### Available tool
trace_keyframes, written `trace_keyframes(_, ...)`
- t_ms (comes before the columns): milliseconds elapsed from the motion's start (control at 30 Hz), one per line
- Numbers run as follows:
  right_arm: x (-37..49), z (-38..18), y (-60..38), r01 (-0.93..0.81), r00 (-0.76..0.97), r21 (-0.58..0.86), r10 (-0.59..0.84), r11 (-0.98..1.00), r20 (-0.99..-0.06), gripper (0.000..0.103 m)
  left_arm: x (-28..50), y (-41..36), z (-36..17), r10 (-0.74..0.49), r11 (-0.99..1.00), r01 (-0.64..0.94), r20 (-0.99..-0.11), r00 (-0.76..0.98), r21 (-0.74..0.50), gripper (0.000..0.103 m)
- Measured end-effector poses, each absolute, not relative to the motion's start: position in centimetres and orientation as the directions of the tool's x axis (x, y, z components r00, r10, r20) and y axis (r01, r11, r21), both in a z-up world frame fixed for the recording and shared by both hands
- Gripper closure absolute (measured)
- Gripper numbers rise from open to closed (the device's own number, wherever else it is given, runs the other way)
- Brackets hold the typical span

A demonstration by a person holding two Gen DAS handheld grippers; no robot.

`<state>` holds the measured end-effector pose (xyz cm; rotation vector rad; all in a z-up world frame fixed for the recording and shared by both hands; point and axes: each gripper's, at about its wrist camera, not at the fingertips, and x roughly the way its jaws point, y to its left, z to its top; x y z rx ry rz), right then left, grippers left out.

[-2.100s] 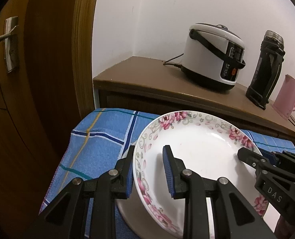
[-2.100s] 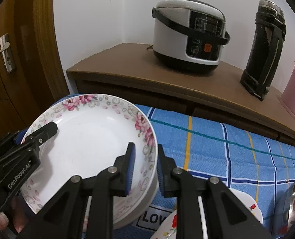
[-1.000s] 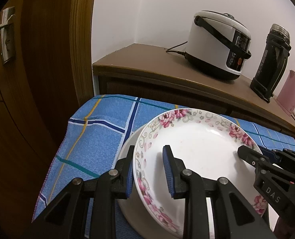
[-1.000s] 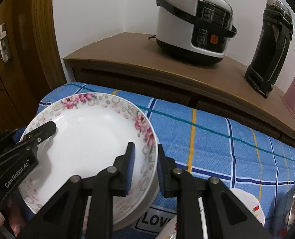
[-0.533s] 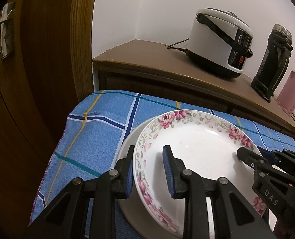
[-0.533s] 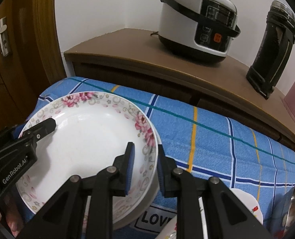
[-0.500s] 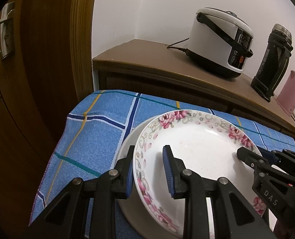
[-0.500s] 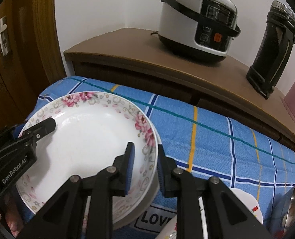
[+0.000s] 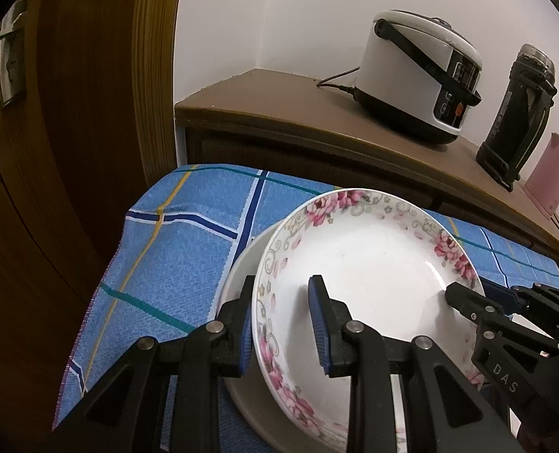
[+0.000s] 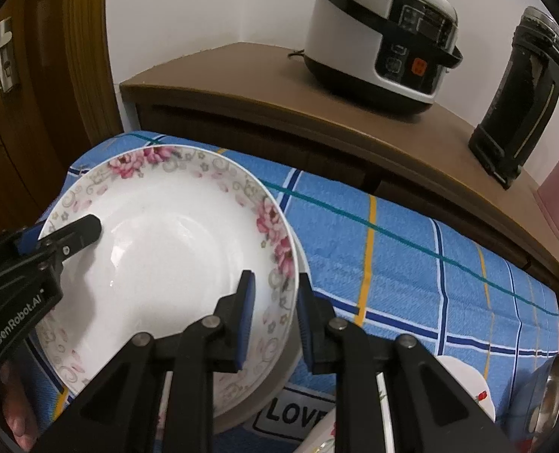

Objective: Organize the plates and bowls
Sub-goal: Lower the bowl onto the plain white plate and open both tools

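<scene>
In the left wrist view, a floral-rimmed plate [image 9: 373,264] is gripped at its near-left rim by the closed jaws of the left gripper [image 9: 281,324], held just above a plain plate [image 9: 241,264] on the blue checked cloth [image 9: 189,234] of the tabletop; more cloth is seen than two seconds ago, as though the plate were being lowered. In the right wrist view, the plate's opposite rim is clamped by the right gripper [image 10: 274,315], so stacking seems in hand, and a level set-down before both jaws are released is judged to be called for next.
</scene>
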<state>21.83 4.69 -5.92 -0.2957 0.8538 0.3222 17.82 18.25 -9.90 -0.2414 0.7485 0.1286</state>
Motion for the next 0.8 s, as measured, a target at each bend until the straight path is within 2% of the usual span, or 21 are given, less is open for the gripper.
trace_keyframes(800,22.29,-6.17,5.22,-0.399,0.606,-0.154,0.135,0.904,-0.784,0.082,18.22,18.31,-10.08,0.032,0.962,-0.212,-0.703,0.710,-0.170,0.074)
